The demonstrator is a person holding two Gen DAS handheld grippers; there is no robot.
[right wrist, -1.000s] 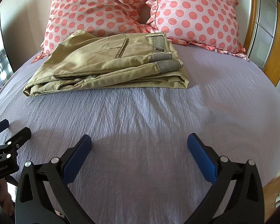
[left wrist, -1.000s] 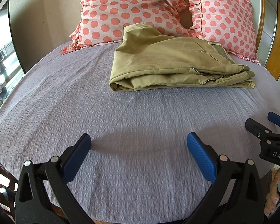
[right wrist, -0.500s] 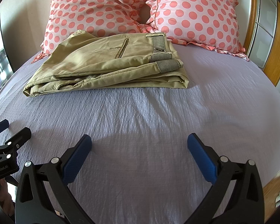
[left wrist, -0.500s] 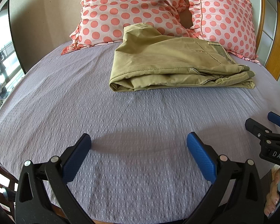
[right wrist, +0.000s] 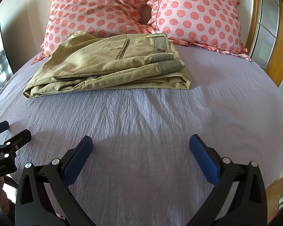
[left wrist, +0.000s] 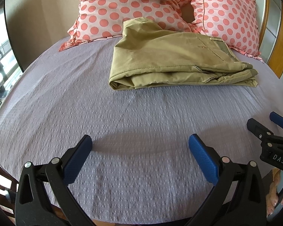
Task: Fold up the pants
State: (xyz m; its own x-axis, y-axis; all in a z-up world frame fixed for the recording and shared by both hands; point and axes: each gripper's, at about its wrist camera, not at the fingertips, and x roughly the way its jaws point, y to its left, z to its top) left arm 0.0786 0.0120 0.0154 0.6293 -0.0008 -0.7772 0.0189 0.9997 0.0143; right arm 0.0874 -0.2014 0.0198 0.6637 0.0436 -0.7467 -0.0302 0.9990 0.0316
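Khaki pants lie folded in a flat stack on the lilac bedspread, at the far side by the pillows; in the right wrist view the pants show their striped waistband lining at the right end. My left gripper is open and empty, low over the near part of the bed, well short of the pants. My right gripper is open and empty too, beside the left one. Each gripper shows at the edge of the other's view: the right gripper, the left gripper.
Two pink polka-dot pillows lean against the wall behind the pants. A wooden headboard frame with glass panels stands at the right. The bed's near edge is just under the grippers.
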